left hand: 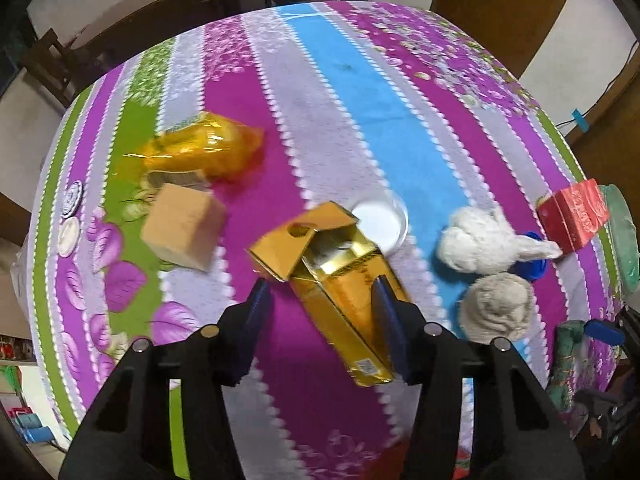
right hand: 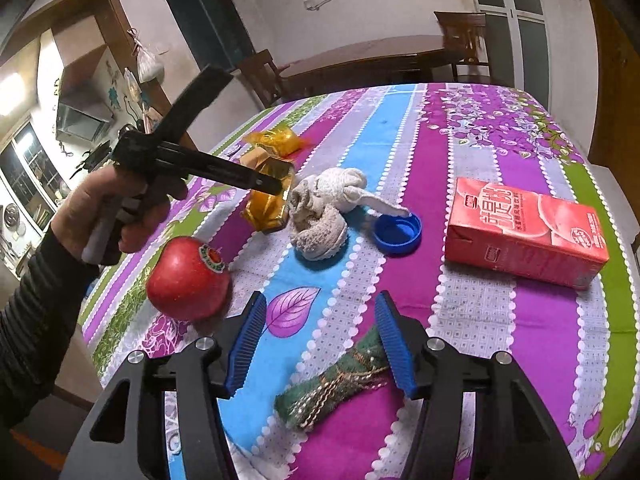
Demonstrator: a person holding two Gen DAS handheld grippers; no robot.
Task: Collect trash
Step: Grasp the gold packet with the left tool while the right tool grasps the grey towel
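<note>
An open gold carton [left hand: 340, 280] lies on the striped tablecloth, its lower end between the fingers of my left gripper [left hand: 322, 300], which stands open around it; the right pad looks close to or touching it. In the right wrist view the left gripper [right hand: 276, 188] hovers over the same gold carton [right hand: 266, 204]. My right gripper [right hand: 320, 320] is open and empty above the cloth, with a green patterned wrapper [right hand: 332, 388] between its fingers. A red juice carton [right hand: 524, 232], a blue cap [right hand: 398, 230] and a yellow plastic wrapper [left hand: 200, 146] lie on the table.
A red apple [right hand: 188, 280] sits left of the right gripper. A wadded beige cloth [right hand: 324, 212] lies mid-table. A tan cube [left hand: 182, 226], a clear round lid [left hand: 380, 222] and two small discs [left hand: 70, 216] lie in the left wrist view. Chairs stand beyond the far edge.
</note>
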